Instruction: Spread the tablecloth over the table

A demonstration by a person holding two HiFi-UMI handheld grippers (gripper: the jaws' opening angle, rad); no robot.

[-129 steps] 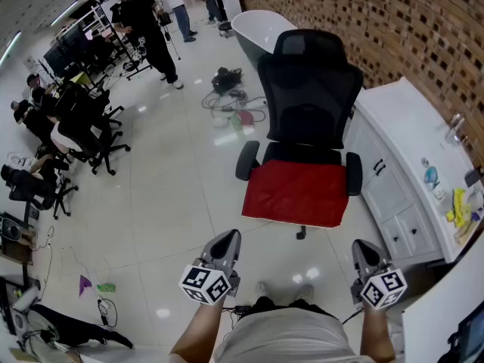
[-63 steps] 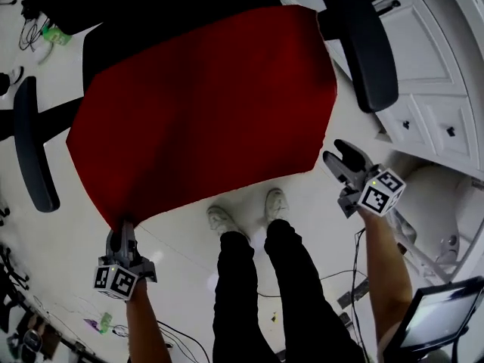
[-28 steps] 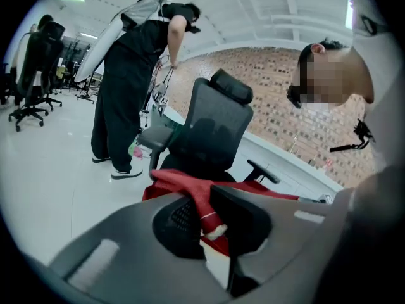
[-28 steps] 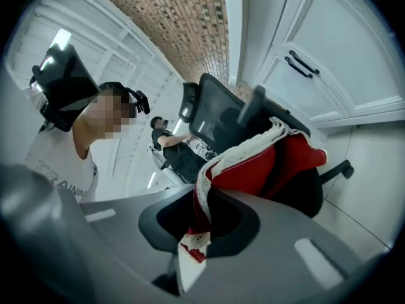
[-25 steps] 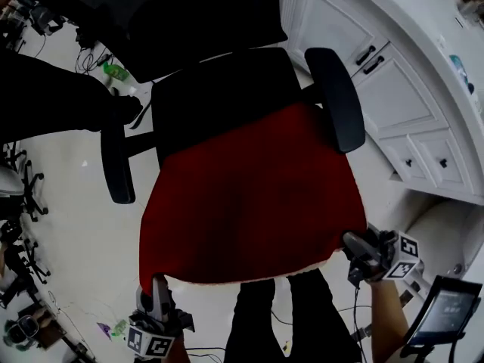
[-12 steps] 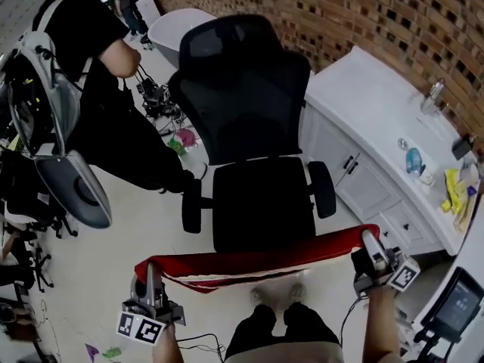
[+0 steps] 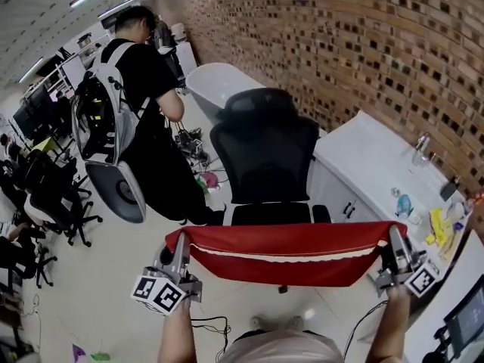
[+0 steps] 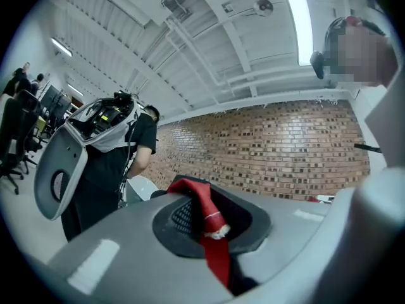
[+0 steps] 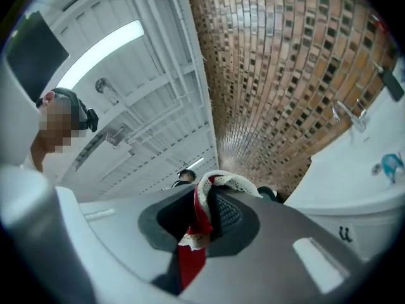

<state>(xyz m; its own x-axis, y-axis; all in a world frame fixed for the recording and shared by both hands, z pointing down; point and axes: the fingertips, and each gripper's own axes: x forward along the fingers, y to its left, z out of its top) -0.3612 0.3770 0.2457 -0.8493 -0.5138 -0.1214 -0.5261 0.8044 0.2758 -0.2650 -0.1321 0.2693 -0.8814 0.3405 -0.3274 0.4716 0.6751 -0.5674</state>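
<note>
Aloft, red tablecloth (image 7: 287, 254) stretched between left gripper (image 7: 180, 242) and right gripper (image 7: 395, 237), jaws clamped

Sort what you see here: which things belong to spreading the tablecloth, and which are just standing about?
Part of the job: red tablecloth, stretched between the left gripper and right gripper, each shut on an end of it.

Just standing about: black office chair, white cabinet, white bathtub, person with a backpack.
</note>
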